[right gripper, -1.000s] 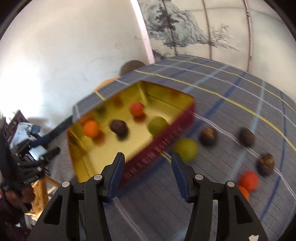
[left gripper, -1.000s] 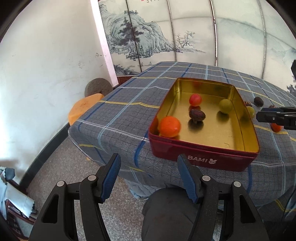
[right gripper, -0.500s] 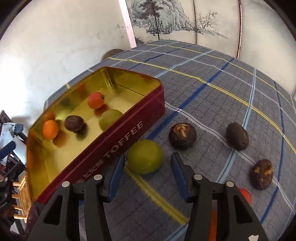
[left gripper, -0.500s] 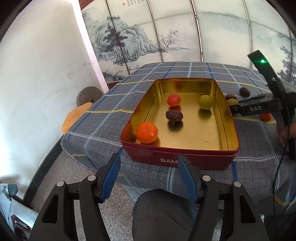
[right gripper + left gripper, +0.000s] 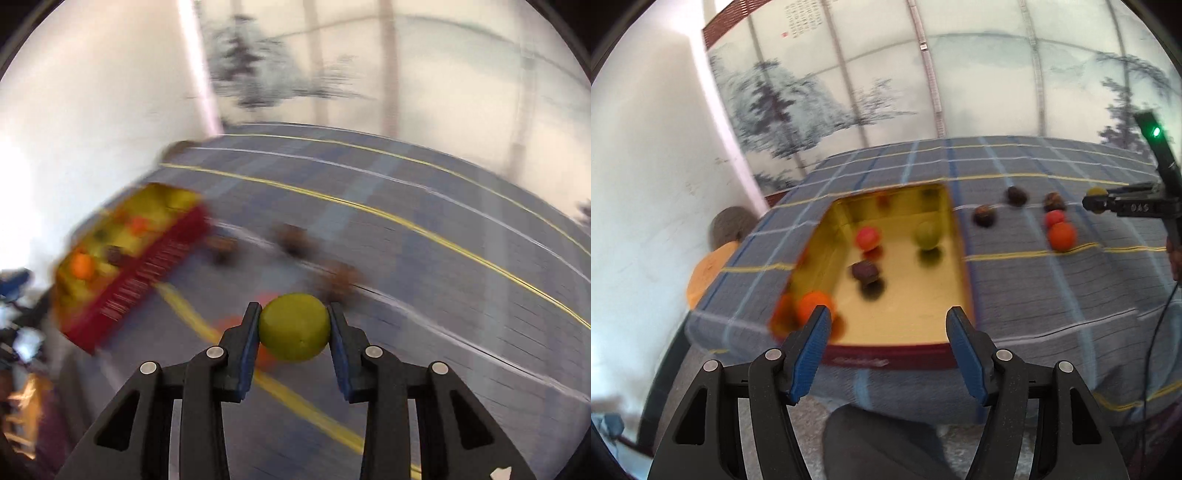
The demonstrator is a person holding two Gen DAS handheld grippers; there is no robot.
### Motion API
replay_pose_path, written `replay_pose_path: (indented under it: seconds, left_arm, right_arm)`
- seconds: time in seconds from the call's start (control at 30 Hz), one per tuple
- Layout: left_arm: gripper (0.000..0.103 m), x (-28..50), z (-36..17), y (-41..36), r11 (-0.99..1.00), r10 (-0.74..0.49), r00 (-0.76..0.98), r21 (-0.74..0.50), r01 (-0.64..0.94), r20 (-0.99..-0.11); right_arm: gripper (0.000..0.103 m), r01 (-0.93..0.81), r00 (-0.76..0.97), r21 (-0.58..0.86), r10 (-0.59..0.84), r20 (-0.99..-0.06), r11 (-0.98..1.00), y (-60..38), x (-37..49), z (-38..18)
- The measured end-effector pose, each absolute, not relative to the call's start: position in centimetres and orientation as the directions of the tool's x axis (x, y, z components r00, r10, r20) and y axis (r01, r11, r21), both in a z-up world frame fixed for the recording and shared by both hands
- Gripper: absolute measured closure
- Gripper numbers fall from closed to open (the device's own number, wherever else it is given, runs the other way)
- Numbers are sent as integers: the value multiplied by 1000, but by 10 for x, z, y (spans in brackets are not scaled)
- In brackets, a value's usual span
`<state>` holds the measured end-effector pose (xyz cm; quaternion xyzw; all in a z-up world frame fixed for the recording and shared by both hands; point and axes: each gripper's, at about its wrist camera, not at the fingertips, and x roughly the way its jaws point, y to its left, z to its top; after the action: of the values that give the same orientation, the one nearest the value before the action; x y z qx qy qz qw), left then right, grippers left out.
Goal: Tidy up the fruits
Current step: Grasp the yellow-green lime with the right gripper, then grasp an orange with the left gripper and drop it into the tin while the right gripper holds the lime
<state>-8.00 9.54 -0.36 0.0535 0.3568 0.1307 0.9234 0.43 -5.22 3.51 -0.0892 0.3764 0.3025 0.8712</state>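
Tin: on the tablecloth, near its front-left corner; four fruits inside
Loose fruits: on the cloth, right of the tin
Right gripper: above the cloth, a fruit between its fingers

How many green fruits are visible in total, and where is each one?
2. One green fruit lies inside the tin, near its right wall. The other green fruit is held between the right gripper fingers above the tablecloth.
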Motion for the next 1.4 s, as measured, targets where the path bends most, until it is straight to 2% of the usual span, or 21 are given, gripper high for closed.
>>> replay_pose_path:
  seconds: [0.07, 0.17, 0.3, 0.47, 0.57, 0.73, 0.8, 0.83, 0.87, 0.97, 1.1, 1.4]
  left_arm:
    - [31, -67, 1, 79, 980, 196, 728, 157, -121, -657]
    - [31, -39, 2, 52, 996, 55, 740, 88, 5, -670]
    - [31, 4, -9, 23, 995, -78, 701, -17, 94, -709]
    - [31, 57, -28, 13, 991, -134, 660, -92, 98, -739]
    - [31, 79, -40, 7, 988, -152, 626, -113, 101, -765]
    - [32, 100, -57, -4, 990, -128, 606, -66, 124, -785]
    - [44, 102, -62, -4, 985, -164, 595, -102, 137, -786]
    - [65, 104, -66, -6, 975, -218, 574, -149, 166, -790]
    - [68, 104, -68, -9, 970, -238, 561, -165, 178, -793]
    - [69, 99, -66, -21, 981, -172, 594, -80, 178, -786]
    - [70, 84, -58, -19, 981, -192, 599, -131, 144, -777]
    - [70, 33, -15, -15, 995, -97, 678, -67, 71, -728]
  right_arm:
    - [71, -507, 577, 47, 379, -723, 861, -96, 13, 28]
    - [71, -420, 610, 43, 317, -726, 906, -143, 22, 21]
    - [71, -369, 613, 93, 317, -724, 925, -175, 33, 11]
    - [70, -386, 599, 148, 369, -710, 911, -182, 35, 7]
    - [70, -401, 580, 174, 397, -712, 899, -184, 36, 5]
    - [70, -423, 554, 209, 434, -711, 882, -182, 37, 4]
    - [69, -423, 546, 220, 441, -712, 879, -183, 38, 3]
    - [69, -422, 543, 224, 443, -713, 879, -182, 39, 4]
    - [69, -422, 539, 229, 446, -715, 877, -182, 39, 4]
    - [69, -421, 529, 229, 443, -724, 878, -181, 41, 2]
    - [69, -420, 520, 224, 435, -735, 880, -179, 42, 1]
    - [69, -418, 527, 194, 411, -743, 887, -174, 41, 0]
